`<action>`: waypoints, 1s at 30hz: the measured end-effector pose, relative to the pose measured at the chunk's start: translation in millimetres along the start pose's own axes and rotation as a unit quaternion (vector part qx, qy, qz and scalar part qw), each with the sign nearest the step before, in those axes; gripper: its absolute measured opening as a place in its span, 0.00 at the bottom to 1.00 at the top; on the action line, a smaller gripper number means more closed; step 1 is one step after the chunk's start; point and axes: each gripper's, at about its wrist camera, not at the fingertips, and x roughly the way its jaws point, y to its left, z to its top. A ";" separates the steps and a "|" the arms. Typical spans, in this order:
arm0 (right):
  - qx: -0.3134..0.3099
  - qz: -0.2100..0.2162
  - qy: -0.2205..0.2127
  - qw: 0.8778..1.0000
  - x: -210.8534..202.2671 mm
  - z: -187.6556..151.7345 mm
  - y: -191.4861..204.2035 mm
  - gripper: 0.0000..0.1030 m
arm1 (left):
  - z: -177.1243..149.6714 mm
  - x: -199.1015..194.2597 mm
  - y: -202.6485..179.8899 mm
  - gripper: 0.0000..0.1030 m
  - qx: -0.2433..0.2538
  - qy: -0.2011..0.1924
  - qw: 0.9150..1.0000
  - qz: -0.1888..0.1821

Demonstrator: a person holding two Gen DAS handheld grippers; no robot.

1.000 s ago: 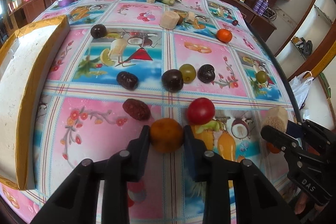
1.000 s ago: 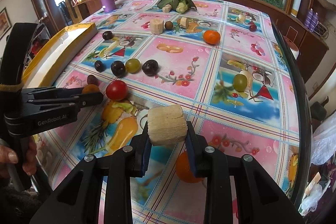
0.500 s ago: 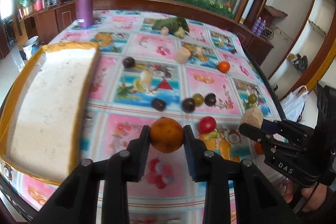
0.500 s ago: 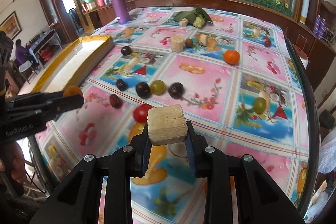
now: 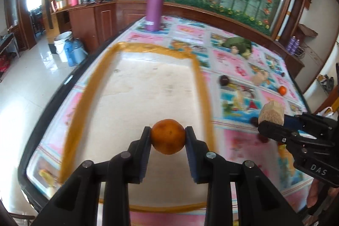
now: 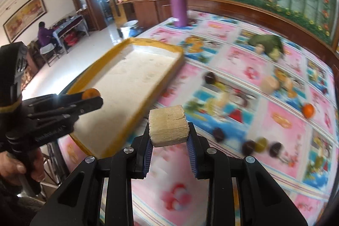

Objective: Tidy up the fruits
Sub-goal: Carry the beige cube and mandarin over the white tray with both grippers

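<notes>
My left gripper (image 5: pixel 168 137) is shut on an orange fruit (image 5: pixel 168 136) and hangs over the near part of the yellow-rimmed tray (image 5: pixel 202 86), whose pale floor is bare. My right gripper (image 6: pixel 168 134) is shut on a pale cut chunk (image 6: pixel 168 127), held above the tablecloth just right of the tray (image 6: pixel 165 79). In the left wrist view the right gripper (image 5: pixel 267 121) shows at the right with the chunk (image 5: pixel 272 113). In the right wrist view the left gripper (image 6: pixel 93 99) shows at the left over the tray, the orange fruit (image 6: pixel 90 93) peeking out.
Dark plums (image 6: pixel 249 146), a green fruit (image 6: pixel 261 143), a small orange (image 6: pixel 307 110) and another pale chunk (image 6: pixel 270 83) lie scattered on the flowered tablecloth. A purple flask (image 5: pixel 154 3) stands at the far end, a green leafy bundle (image 6: pixel 268 43) beside it. A hand (image 6: pixel 17 166) grips the left tool.
Both grippers have swung left and risen a little, carrying their loads. The orange fruit now hangs over the tray instead of the tablecloth; the chunk has come close to the tray's right rim.
</notes>
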 end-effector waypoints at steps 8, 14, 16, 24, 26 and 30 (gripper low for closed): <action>-0.053 0.031 0.044 0.997 80.2 33.3 74.1 0.27 | -1.7 25.8 43.6 0.33 -0.006 0.031 0.999 0.015; -0.057 0.016 0.068 0.996 109.4 37.5 79.7 0.28 | -7.4 33.0 53.3 0.33 0.006 0.037 0.999 0.016; -0.056 0.010 0.076 0.995 113.2 35.3 79.0 0.28 | -9.1 34.4 57.0 0.33 0.007 0.039 0.999 0.014; -0.053 -0.002 0.087 0.995 119.7 32.6 78.8 0.29 | -11.9 32.6 58.6 0.34 0.020 0.037 0.999 0.014; -0.052 -0.003 0.085 0.995 116.4 32.3 78.9 0.30 | -12.7 30.7 60.1 0.34 0.016 0.036 0.999 0.013; -0.056 -0.004 0.075 0.996 106.2 31.9 80.9 0.34 | -14.3 22.8 64.5 0.45 0.002 0.030 0.999 0.011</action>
